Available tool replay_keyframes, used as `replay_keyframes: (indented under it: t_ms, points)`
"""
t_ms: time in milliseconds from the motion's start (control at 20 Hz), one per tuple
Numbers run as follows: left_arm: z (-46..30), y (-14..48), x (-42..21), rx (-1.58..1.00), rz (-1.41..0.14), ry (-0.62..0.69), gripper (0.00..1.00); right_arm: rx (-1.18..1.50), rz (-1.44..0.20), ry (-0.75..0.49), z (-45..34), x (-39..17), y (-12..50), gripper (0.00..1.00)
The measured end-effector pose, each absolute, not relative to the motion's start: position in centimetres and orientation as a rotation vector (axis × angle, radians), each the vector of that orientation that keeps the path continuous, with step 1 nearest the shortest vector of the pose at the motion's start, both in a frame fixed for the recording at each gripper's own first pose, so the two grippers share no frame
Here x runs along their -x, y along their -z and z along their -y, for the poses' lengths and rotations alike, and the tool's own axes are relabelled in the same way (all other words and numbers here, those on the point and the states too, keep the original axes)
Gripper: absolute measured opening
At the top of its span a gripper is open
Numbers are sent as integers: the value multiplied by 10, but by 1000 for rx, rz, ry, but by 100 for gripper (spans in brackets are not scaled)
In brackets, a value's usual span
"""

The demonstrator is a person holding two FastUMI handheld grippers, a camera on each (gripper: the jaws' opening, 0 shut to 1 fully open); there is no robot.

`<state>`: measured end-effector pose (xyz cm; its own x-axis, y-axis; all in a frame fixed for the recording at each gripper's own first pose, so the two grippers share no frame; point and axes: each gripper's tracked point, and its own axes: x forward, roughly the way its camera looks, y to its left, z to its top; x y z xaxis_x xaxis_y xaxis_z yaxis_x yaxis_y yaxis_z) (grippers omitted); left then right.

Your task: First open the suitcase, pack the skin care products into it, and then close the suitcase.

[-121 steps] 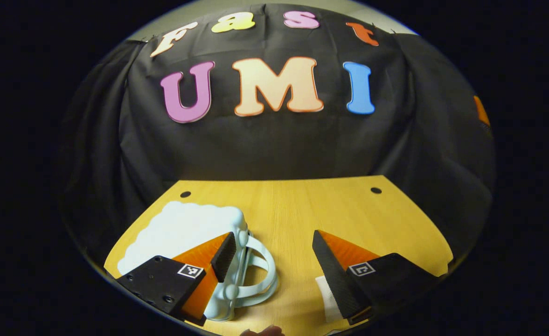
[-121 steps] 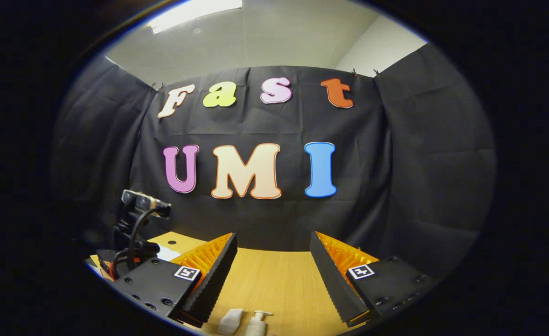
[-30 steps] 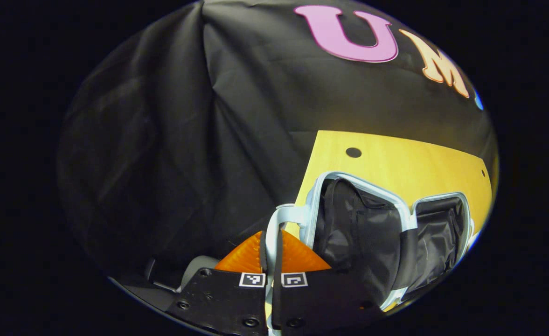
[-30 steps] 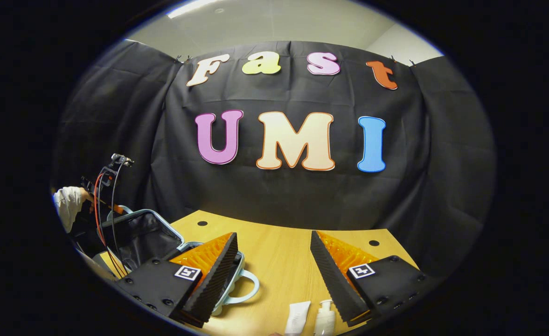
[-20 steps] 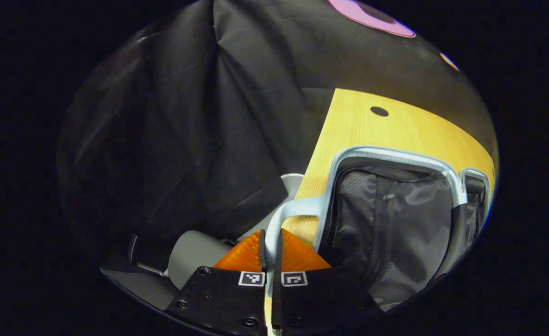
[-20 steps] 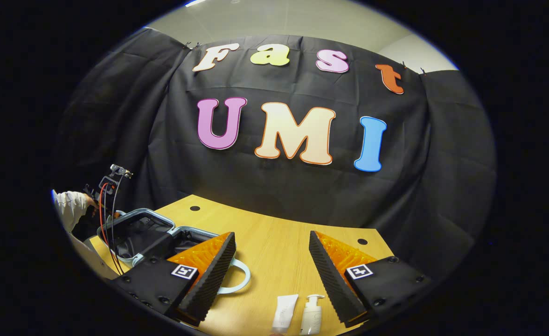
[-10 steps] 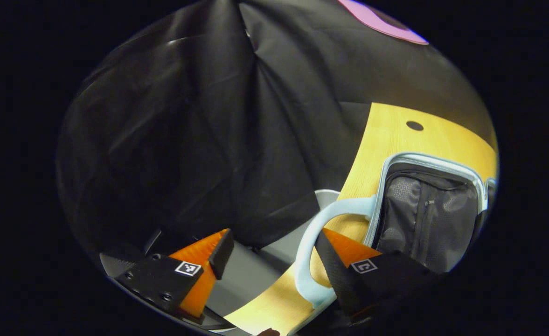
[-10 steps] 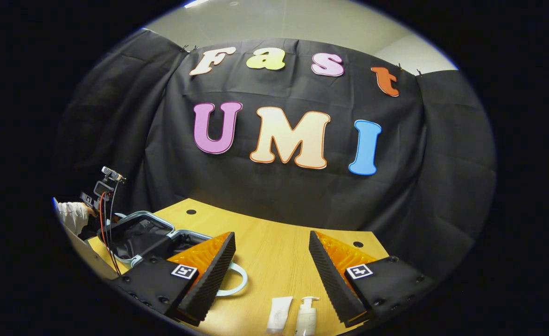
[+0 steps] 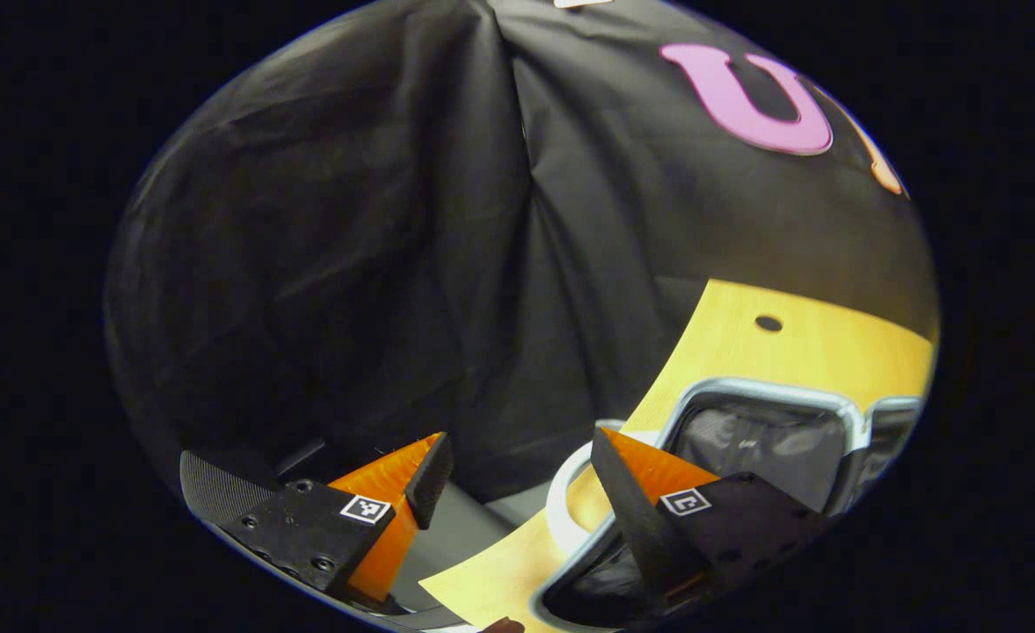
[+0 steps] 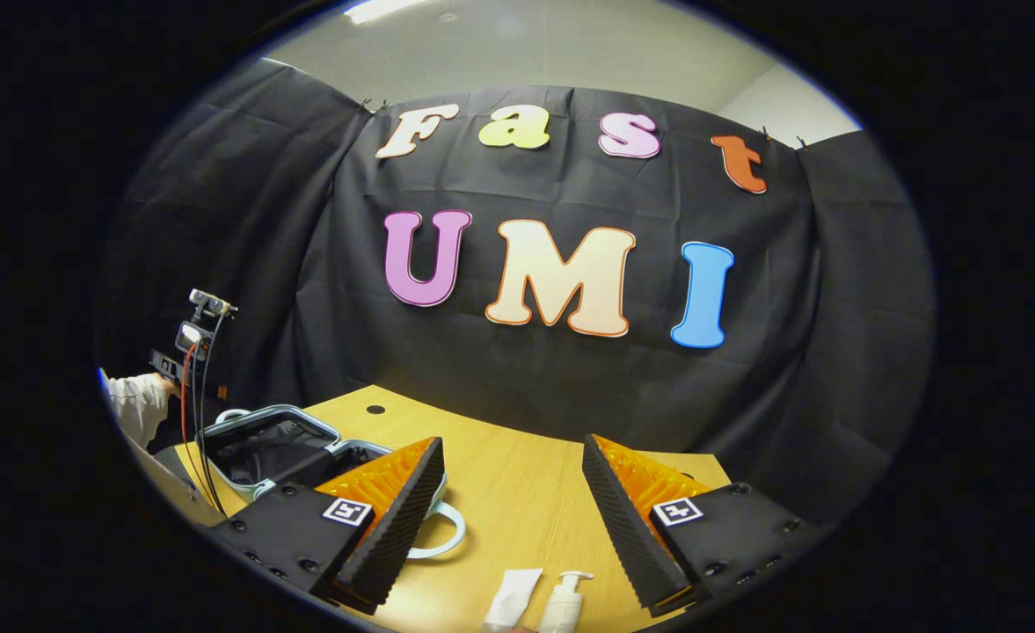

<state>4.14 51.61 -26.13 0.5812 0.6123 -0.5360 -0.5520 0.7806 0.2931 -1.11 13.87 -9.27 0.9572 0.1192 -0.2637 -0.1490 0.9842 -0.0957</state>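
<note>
A white tube (image 10: 510,608) and pump bottle (image 10: 563,601) are seen lying between the spread, empty right gripper (image 10: 513,503) fingers. The left gripper (image 9: 517,479) is released beside the opened suitcase (image 10: 275,450) on the table (image 10: 517,492).

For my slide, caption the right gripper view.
Open right gripper above tube and pump bottle, opened suitcase lying left.
</note>
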Motion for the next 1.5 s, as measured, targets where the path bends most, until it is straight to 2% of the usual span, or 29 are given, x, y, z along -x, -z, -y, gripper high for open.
replay_keyframes:
  t_ms: [200,500,700,1050,1350,1400,1500]
  points:
    - [-446,181,-51,-143,-411,-586,94,64,-230,-129,-119,7,82,100]
    - [-375,96,-25,-118,-242,-420,94,21,-168,-137,-96,1,65,100]
    - [-342,64,1,-93,-162,-321,94,5,-138,-123,-74,-1,57,100]
    - [-267,34,41,0,-118,-105,94,-49,-122,-76,-35,2,54,100]
    - [-188,50,45,117,-170,32,94,-57,-101,-57,-13,12,54,100]
    - [-177,54,46,109,-181,48,99,-58,-102,-56,-11,15,54,100]
    - [-160,61,47,86,-202,76,94,-58,-101,-62,-8,19,54,100]
